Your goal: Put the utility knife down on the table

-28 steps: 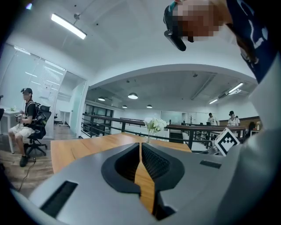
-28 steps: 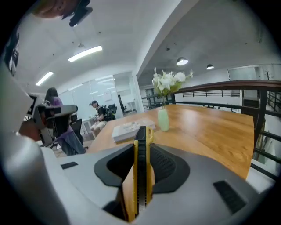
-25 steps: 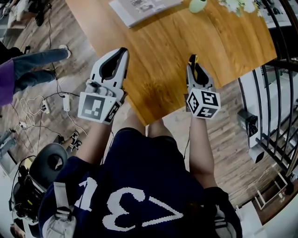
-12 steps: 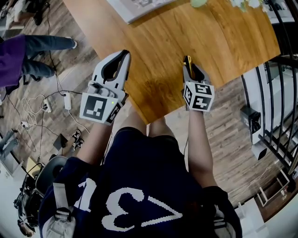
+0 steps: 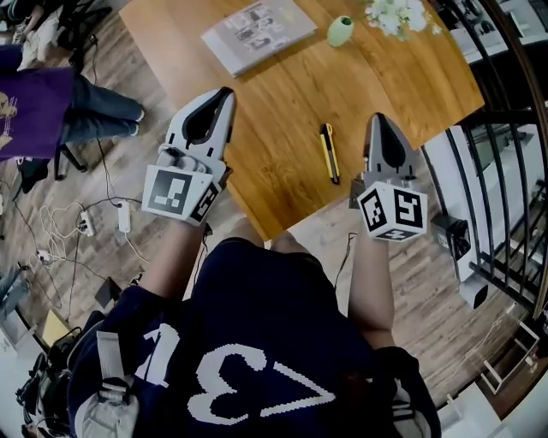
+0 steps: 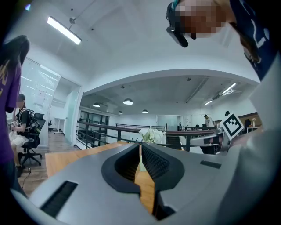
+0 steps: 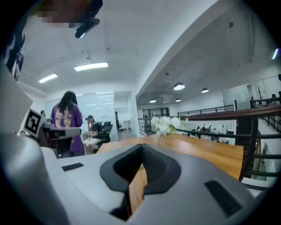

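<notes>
The utility knife [image 5: 329, 152] lies flat on the wooden table [image 5: 282, 94], near the table's front edge; its yellow-and-black body runs lengthwise away from the person; no gripper touches it.

The right gripper [image 5: 377, 118] is positioned just to the right of the knife, clear of it; in the right gripper view its jaws [image 7: 141, 145] are drawn together tip to tip, with nothing between them; only table surface shows through the slot behind the tips.

The left gripper [image 5: 224, 92] is positioned over the table's left edge, well apart from the knife; in the left gripper view its jaws [image 6: 140, 145] are likewise brought together and empty.

At the far side of the table lie a booklet [image 5: 257, 30], a small green vase [image 5: 340, 31] and a bunch of white flowers [image 5: 396, 14]; all three are well apart from the knife.

A person in a purple top [image 5: 34, 103] is on the floor to the left of the table; a black railing [image 5: 505, 128] runs along the right side.
</notes>
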`<action>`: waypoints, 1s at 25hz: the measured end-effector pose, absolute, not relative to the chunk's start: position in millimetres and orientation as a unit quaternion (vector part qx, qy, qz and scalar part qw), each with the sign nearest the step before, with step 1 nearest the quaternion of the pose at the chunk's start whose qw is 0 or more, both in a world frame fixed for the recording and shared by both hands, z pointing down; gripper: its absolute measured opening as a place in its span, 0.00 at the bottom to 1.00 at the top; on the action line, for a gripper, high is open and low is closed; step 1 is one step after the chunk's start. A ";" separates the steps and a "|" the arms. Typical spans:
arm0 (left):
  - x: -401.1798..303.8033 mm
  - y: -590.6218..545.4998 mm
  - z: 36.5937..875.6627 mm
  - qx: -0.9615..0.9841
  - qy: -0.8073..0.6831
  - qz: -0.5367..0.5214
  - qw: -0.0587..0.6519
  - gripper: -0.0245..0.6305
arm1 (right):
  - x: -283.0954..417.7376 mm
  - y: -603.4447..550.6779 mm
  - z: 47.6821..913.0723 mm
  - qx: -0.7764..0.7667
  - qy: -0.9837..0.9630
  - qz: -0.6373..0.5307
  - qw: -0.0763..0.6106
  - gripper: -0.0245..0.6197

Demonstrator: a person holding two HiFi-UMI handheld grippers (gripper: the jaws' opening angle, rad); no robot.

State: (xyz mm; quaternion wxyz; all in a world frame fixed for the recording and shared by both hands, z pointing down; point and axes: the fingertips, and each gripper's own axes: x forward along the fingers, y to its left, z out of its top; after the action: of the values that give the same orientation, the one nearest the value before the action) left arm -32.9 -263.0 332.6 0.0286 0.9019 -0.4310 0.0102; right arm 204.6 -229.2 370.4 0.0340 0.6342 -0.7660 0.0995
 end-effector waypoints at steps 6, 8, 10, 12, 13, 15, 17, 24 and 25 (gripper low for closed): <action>-33.4 -261.0 287.8 0.901 -0.433 -0.019 0.018 0.08 | 215.2 -211.8 271.5 0.641 -0.767 0.024 -0.039 0.08; -34.3 -259.9 277.5 0.901 -0.433 -0.031 0.023 0.08 | 216.7 -206.0 254.8 0.641 -0.766 0.010 -0.049 0.08; -33.4 -258.4 266.9 0.902 -0.430 -0.037 0.014 0.08 | 218.1 -200.1 241.7 0.641 -0.765 0.004 -0.062 0.08; -32.3 -257.5 258.6 0.903 -0.428 -0.038 0.004 0.08 | 218.6 -194.9 230.7 0.641 -0.764 0.001 -0.074 0.08; -32.0 -257.2 255.4 0.903 -0.427 -0.038 0.000 0.08 | 218.3 -192.9 225.8 0.640 -0.764 -0.002 -0.079 0.08; -32.0 -256.1 251.5 0.903 -0.427 -0.038 -0.006 0.08 | 217.6 -188.7 218.3 0.638 -0.765 -0.007 -0.084 0.08; -32.3 -254.6 249.8 0.903 -0.427 -0.038 -0.008 0.08 | 217.0 -184.8 212.6 0.637 -0.766 -0.011 -0.089 0.08; -30.4 -245.1 241.4 0.904 -0.425 -0.041 -0.008 0.08 | 215.6 -173.9 199.3 0.633 -0.768 -0.014 -0.097 0.08; -30.0 -243.5 240.3 0.904 -0.425 -0.040 -0.010 0.08 | 215.0 -172.7 198.1 0.632 -0.769 -0.014 -0.097 0.08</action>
State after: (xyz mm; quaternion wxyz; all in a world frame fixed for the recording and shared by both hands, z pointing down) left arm -30.0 -243.5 240.3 -0.0097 0.9044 -0.4246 -0.0401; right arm 215.0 -172.7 198.1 -0.0973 0.6319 -0.7688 -0.0144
